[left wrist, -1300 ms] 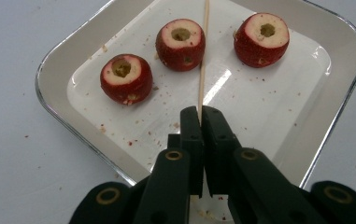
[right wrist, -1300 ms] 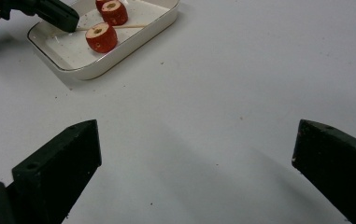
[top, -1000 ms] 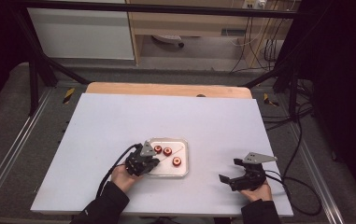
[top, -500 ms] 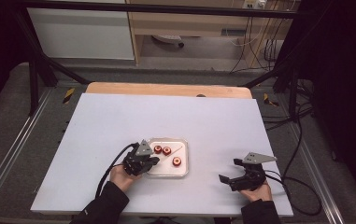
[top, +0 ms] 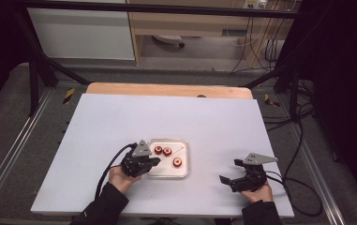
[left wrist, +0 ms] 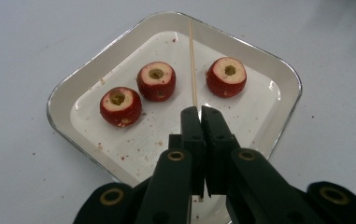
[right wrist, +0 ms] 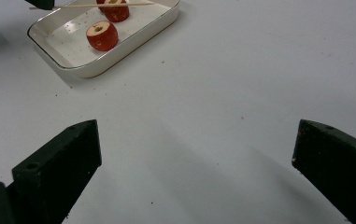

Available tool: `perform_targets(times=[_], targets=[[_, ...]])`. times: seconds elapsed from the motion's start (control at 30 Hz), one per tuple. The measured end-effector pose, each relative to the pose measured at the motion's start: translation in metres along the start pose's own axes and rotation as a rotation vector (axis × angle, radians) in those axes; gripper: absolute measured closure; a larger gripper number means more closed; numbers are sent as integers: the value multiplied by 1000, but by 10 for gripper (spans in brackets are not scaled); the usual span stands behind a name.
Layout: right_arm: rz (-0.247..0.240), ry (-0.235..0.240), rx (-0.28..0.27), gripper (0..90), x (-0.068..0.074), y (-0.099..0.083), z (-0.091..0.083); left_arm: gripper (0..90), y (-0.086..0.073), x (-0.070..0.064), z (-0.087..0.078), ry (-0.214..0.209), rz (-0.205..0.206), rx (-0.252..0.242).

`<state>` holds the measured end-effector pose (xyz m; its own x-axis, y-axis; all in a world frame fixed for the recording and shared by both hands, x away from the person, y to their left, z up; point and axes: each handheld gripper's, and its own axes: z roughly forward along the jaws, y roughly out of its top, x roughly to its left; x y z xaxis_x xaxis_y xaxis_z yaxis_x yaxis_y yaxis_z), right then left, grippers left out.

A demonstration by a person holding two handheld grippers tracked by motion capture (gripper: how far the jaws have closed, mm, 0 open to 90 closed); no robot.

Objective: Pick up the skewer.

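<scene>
Three cored red fruit pieces [left wrist: 158,80] sit in the white tray [left wrist: 269,70] near the front middle of the surface [top: 213,122], two close together on one side and one apart. Your left gripper [left wrist: 201,111] is clamped shut on a thin wooden skewer [left wrist: 192,60], which points out over the tray between the pair and the single piece. Your right gripper [right wrist: 194,140] rests well to the side on the bare surface, jaws spread wide and holding nothing.

The job in hand looks like threading a piece onto the skewer. Keep the grip firm so the stick cannot swivel, line its tip up with a core hole, and push straight along the stick's length. The pieces will likely slide on the smooth tray, so bring your right gripper over to steady one first.
</scene>
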<state>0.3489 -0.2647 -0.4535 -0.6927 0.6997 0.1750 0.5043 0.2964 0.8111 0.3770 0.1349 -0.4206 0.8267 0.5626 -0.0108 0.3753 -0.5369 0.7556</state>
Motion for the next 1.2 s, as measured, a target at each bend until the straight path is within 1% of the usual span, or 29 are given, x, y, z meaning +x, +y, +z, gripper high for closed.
perform_targets(times=[0.07,0.17,0.2,0.23,0.27,0.3,0.37,0.43,0.47,0.57,0.6,0.63,0.8,0.9,1.0,1.1,1.13,1.17,1.2], targets=[[-8,3,-1,20,2,1,0,886,1,-1,-1,-5,2,-1],[-37,2,5,20,6,4,2,886,2,-2,-3,-18,2,-3],[-37,2,5,20,6,4,2,886,2,-3,-4,-20,6,-4],[-50,1,12,20,8,6,2,886,3,-4,-5,-19,8,-5],[-50,1,12,20,8,6,2,886,3,-4,-6,-22,8,-7],[-63,0,10,22,10,8,3,886,4,-5,-6,-23,12,-7],[-75,-5,13,22,13,10,3,886,5,-7,-8,-24,18,-7],[-97,-9,18,22,16,13,4,886,7,-8,-10,-31,20,-11],[-102,-7,17,23,17,15,5,886,10,-10,-12,-33,29,-13],[-125,-6,22,25,22,20,7,886,12,-11,-14,-40,30,-21],[-140,-9,23,27,24,22,7,886,15,-13,-16,-43,37,-23],[-140,-9,23,27,24,22,7,886,15,-13,-16,-43,37,-23],[-200,-15,47,27,36,33,17,886,18,-15,-19,-54,48,-24],[-233,-19,65,30,42,38,21,886,20,-16,-19,-60,57,-12],[-274,-28,80,33,48,44,25,886,24,-19,-19,-61,78,4],[-312,-34,90,35,53,49,28,886,26,-21,-19,-61,87,10],[-324,-34,93,38,55,51,29,886,28,-22,-19,-63,97,19],[-335,-36,97,41,57,52,30,886,30,-24,-18,-67,108,26],[-335,-36,97,41,57,52,30,886,30,-24,-18,-67,108,26]])
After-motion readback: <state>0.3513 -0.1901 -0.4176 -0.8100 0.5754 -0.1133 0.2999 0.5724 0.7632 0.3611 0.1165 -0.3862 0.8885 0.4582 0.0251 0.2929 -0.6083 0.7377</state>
